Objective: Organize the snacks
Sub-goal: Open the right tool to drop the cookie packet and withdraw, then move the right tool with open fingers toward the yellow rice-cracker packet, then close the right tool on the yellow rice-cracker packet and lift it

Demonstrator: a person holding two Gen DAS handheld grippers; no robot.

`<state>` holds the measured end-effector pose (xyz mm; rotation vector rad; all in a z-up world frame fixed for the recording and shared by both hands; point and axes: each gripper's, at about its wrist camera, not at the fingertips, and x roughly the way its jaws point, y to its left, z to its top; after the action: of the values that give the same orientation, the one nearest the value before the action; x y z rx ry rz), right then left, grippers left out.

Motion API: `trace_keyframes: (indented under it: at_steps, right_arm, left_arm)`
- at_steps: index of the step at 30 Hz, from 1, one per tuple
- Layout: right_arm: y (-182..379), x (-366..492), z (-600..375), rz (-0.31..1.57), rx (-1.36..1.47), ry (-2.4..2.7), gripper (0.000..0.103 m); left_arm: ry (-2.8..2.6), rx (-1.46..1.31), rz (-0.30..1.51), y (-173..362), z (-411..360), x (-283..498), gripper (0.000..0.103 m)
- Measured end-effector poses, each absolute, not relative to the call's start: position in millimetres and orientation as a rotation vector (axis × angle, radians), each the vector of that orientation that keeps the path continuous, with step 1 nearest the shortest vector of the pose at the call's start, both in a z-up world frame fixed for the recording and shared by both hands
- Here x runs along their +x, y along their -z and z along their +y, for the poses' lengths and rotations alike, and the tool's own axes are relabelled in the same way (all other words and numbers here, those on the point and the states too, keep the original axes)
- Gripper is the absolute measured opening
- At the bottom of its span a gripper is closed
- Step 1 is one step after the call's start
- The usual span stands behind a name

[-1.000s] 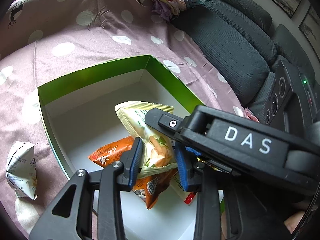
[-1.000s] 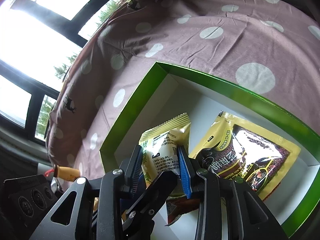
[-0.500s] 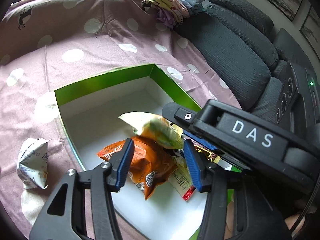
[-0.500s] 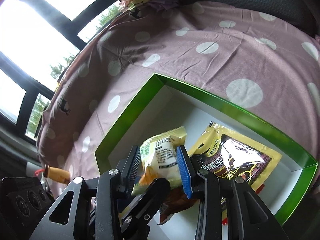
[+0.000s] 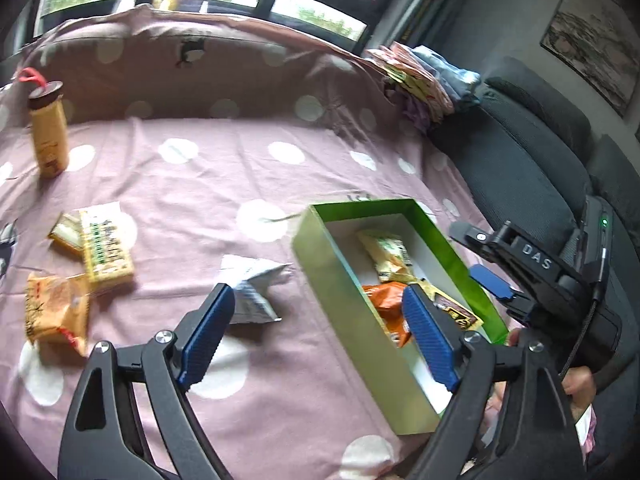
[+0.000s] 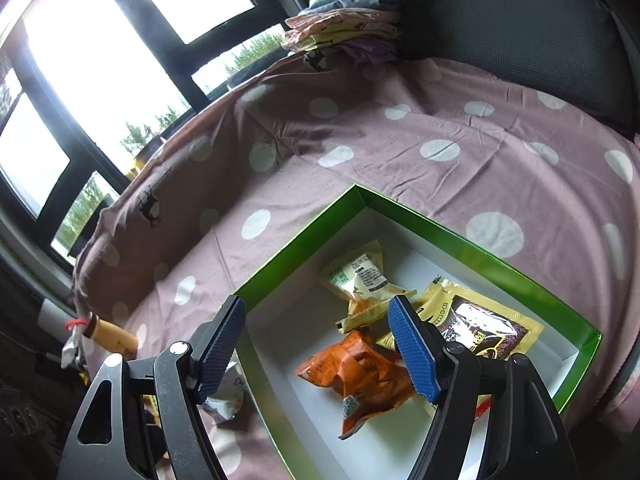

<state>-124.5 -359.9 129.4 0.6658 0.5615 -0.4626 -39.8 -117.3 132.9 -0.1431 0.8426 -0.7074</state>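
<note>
A green box (image 5: 336, 276) with a white inside (image 6: 280, 336) holds a pale yellow-green packet (image 6: 360, 280), an orange packet (image 6: 356, 372) and a gold-and-black packet (image 6: 480, 328). My left gripper (image 5: 316, 336) is open and empty, above the box's near wall. My right gripper (image 6: 320, 344) is open and empty above the box; it also shows in the left wrist view (image 5: 516, 256). A white packet (image 5: 252, 292) lies on the cloth beside the box. Further left lie a yellow-green packet (image 5: 106, 248) and an orange-brown packet (image 5: 56, 312).
A pink polka-dot cloth (image 5: 224, 168) covers the surface. A tan bottle with a dark cap (image 5: 48, 136) stands at the far left. Folded clothes (image 5: 420, 80) are stacked at the far right by a dark sofa (image 5: 532, 156). Windows run behind.
Both grippers have opened and let go of the pale yellow-green packet, which now lies in the box. Both have drawn back and up; the left view now takes in the cloth to the left.
</note>
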Motion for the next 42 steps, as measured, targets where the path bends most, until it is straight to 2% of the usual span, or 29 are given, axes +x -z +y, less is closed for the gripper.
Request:
trace_keyframes:
  at_steps: [3,15,20,27,34,38,41,42]
  right_arm:
    - [-136.3,-119.5,-344.5,0.557,0.612,0.439,0.080]
    - [-143.1,-75.3,-260.2,0.618,0.448,0.132,0.084]
    - [-124.7,-40.3,-213.6,0.722,0.425,-0.048,0.084]
    - [-89.4,7.8,-146.1,0.917,0.450,-0.274,0.084]
    - [-84.0,36.8,-104.0,1.007,0.440,-0.329,0.084]
    - [-61.2,65.0,-92.6,1.084,0.486,-0.352,0.084]
    - [-39.0,79.8,-91.0,1.145,0.539,-0.376,0.084]
    - [-32.4,82.4,-91.7,1.163,0.549,-0.369,0.080]
  left_arm:
    - [0.575,-0.188,0.823,-128.5,-69.0,-38.7,0.092]
    - [0.124,-0.409,0.855,-84.4,88.0,-8.9,0.092]
    - [0.136,-0.538,0.929,-63.4,106.5,3.1,0.092]
    - [0.145,-0.518,0.972,-46.6,106.0,18.1,0.090]
    - [0.175,-0.585,0.988,-34.0,115.3,30.7,0.071]
    - [0.247,-0.566,1.024,-28.1,102.6,41.9,0.058]
    - [0.227,-0.553,1.033,-20.3,98.7,46.9,0.052]
    - [0.227,-0.543,1.025,-21.2,97.9,46.8,0.049]
